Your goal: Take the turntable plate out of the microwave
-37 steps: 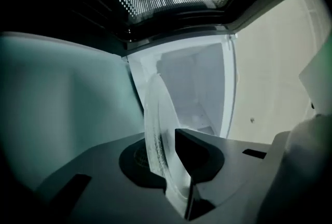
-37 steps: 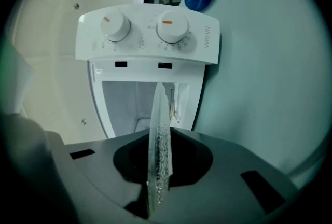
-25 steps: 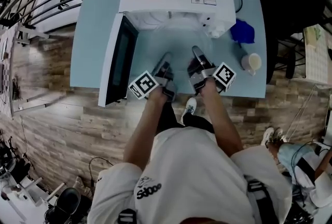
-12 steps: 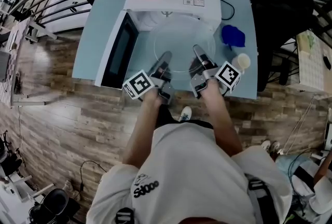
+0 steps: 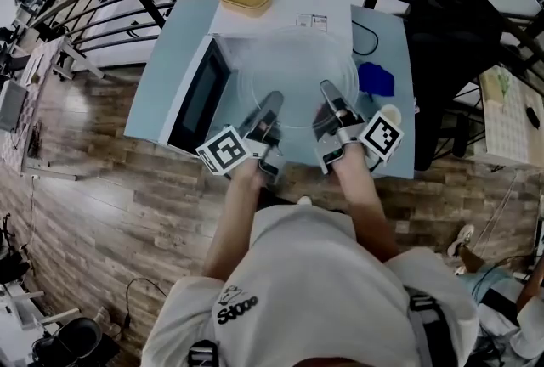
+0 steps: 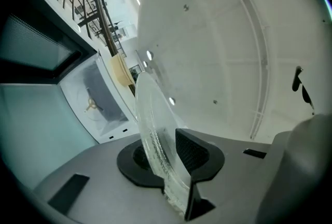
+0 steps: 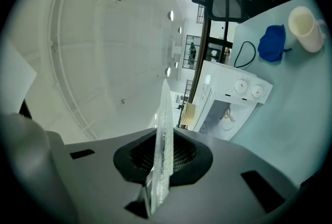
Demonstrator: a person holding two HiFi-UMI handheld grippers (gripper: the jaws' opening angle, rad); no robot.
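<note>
**Turntable plate (image 5: 293, 76) hanging outside the microwave (image 5: 280, 13)**

2 grippers are clamping the turntable plate by its near rim, jaws standing narrow on the glass (pads are pressing both faces). The left gripper (image 5: 270, 102) is gripping on the microwave's door side, the right gripper (image 5: 331, 95) on its dial side. The plate is hanging raised over the microwave's open front.

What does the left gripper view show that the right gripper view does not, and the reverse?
Only left: the microwave door's dark window. Only right: the blue cloth, the cup and the microwave's two knobs. Both: the glass turntable plate clamped at its rim, and the open microwave cavity.
</note>
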